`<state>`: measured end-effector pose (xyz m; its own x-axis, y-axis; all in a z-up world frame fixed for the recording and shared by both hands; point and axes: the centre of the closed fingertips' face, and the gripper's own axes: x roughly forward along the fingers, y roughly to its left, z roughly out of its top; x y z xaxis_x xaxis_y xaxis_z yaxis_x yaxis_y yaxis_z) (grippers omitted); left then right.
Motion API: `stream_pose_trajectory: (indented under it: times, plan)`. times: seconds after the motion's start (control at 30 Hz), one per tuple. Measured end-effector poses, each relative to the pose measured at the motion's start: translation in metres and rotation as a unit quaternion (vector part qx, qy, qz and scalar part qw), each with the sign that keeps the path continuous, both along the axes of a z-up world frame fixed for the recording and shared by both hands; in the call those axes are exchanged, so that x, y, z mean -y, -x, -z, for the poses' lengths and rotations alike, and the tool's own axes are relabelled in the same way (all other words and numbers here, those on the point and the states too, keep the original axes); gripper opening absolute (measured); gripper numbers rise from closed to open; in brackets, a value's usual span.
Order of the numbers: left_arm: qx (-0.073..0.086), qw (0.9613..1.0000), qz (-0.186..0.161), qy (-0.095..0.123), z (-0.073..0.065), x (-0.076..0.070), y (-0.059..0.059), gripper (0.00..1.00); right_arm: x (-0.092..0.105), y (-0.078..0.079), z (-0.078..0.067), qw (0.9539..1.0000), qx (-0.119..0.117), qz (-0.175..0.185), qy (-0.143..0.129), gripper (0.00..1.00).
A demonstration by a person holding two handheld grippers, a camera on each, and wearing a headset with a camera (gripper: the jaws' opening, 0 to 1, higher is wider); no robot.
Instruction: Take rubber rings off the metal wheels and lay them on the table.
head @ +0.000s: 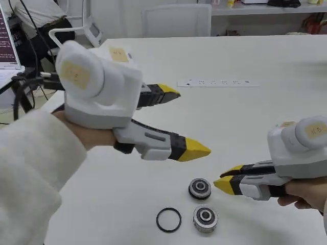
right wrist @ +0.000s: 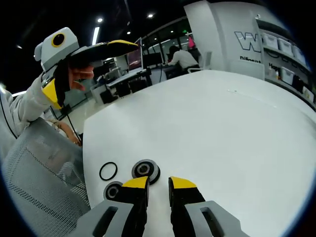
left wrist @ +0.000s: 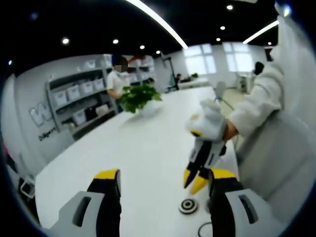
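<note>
Two metal wheels lie near the table's front edge. The farther wheel has a black rubber ring around it. On the nearer wheel the rim is bare silver. A loose black rubber ring lies flat to its left. My right gripper points at the ringed wheel from the right, a little short of it, its jaws almost together with nothing between them. My left gripper hovers high above the table with its jaws wide apart and empty.
A white power strip lies on the white table farther back. A chair stands behind the far edge and a mesh chair by the near side. A potted plant sits at one end of the table.
</note>
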<state>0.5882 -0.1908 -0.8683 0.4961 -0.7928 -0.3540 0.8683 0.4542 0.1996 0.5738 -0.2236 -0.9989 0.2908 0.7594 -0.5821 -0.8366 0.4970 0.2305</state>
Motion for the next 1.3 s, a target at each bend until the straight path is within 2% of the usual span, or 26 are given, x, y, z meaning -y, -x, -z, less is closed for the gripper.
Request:
stream_pose_trajectory:
  times: [0.03,0.13,0.2,0.3,0.37,0.4,0.43,0.5,0.6,0.7,0.77,0.9,0.97,1.07,1.13,1.3]
  plan:
    - [-0.010,0.9998,-0.011,0.012,0.008,0.001,-0.003,0.72,0.000,0.000,0.001,1.0000,-0.001,-0.001,0.001,0.13]
    - [-0.013,0.9998,-0.011,0.014,0.026,0.002,-0.003,0.67,0.000,0.002,0.002,1.0000,-0.001,-0.004,0.007,0.13]
    - [-0.013,0.9998,-0.014,0.003,0.040,0.001,-0.001,0.61,0.000,0.003,0.003,1.0000,-0.003,-0.003,0.007,0.13]
    - [-0.035,0.9991,-0.023,-0.008,0.061,-0.004,-0.001,0.50,0.000,0.004,0.005,0.9999,-0.004,-0.006,0.012,0.13]
    - [-0.040,0.9987,-0.017,-0.026,0.073,-0.005,0.000,0.48,0.000,0.005,0.007,0.9998,-0.006,-0.009,0.015,0.13]
    - [-0.041,0.9986,-0.021,-0.027,0.077,-0.005,0.000,0.48,0.000,0.005,0.008,0.9998,-0.005,-0.010,0.016,0.13]
    - [-0.049,0.9980,-0.031,-0.024,0.082,-0.006,-0.002,0.47,0.000,0.005,0.008,0.9998,-0.004,-0.012,0.018,0.13]
    - [-0.061,0.9973,-0.026,-0.034,0.088,-0.006,0.000,0.44,0.000,0.005,0.009,0.9997,-0.004,-0.015,0.019,0.13]
    - [-0.069,0.9966,-0.031,-0.035,0.095,-0.005,0.000,0.40,0.000,0.005,0.010,0.9996,-0.003,-0.019,0.019,0.13]
    - [-0.074,0.9958,-0.024,-0.048,0.102,-0.002,0.004,0.39,-0.001,0.005,0.012,0.9994,-0.001,-0.025,0.023,0.13]
    - [-0.078,0.9956,-0.019,-0.048,0.104,0.001,0.006,0.38,-0.003,0.006,0.012,0.9993,0.001,-0.029,0.024,0.13]
    - [-0.086,0.9950,-0.015,-0.049,0.111,0.006,0.007,0.31,-0.007,0.012,0.017,0.9984,0.005,-0.046,0.033,0.14]
    - [-0.091,0.9941,-0.009,-0.058,0.118,0.007,0.010,0.29,-0.008,0.014,0.019,0.9980,0.007,-0.051,0.037,0.15]
    - [-0.093,0.9936,-0.012,-0.062,0.122,0.006,0.009,0.26,-0.010,0.015,0.020,0.9973,0.019,-0.057,0.041,0.17]
    - [-0.104,0.9927,-0.010,-0.060,0.123,0.007,0.012,0.26,-0.013,0.015,0.020,0.9968,0.026,-0.062,0.043,0.19]
    - [-0.102,0.9925,-0.001,-0.068,0.127,0.010,0.015,0.22,-0.016,0.014,0.022,0.9951,0.049,-0.070,0.050,0.24]
